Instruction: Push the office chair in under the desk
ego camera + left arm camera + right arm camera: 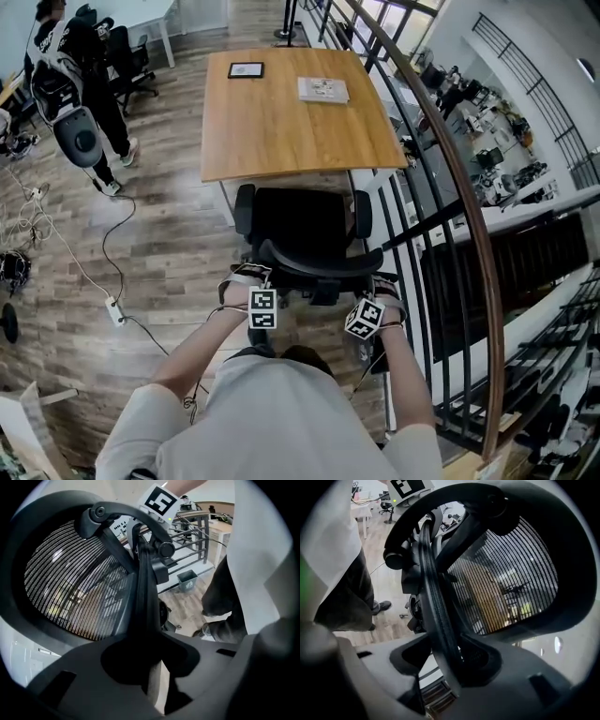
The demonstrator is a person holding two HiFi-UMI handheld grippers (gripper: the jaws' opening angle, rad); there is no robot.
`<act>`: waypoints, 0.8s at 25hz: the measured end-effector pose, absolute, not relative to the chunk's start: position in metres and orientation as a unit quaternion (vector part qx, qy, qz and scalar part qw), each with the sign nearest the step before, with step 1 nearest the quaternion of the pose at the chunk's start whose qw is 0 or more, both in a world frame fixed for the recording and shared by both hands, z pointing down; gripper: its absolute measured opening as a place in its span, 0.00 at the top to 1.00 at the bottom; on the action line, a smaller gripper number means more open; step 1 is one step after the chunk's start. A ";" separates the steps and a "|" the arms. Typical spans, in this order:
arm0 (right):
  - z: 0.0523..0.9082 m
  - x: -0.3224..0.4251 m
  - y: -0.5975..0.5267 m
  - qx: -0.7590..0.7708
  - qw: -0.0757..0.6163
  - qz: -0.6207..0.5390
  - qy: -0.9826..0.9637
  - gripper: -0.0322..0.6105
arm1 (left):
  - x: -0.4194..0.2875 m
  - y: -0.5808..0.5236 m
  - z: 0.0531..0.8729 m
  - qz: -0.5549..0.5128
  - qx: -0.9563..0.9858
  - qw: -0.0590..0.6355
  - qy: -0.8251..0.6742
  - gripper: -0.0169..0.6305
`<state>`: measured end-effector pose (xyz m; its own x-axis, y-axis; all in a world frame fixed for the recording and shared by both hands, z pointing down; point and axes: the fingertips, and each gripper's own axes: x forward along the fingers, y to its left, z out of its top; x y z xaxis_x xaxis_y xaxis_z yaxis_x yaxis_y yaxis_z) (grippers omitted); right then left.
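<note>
The chair (302,225) stands just before the near edge of the surface (281,122). The left gripper (152,667) fingers clamp the left rim of the backrest (314,264). The right gripper (445,667) fingers clamp its right rim.

The left gripper (152,667) clamps the office chair (70,588) by its backrest rim
</note>
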<state>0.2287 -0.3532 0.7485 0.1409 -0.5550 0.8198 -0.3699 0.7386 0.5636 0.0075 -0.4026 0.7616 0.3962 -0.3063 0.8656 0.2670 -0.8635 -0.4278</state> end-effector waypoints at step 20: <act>0.719 0.281 -0.482 0.357 0.662 -0.085 -0.653 0.64 | 0.059 -0.527 0.735 -0.557 -0.795 0.241 0.014 0.83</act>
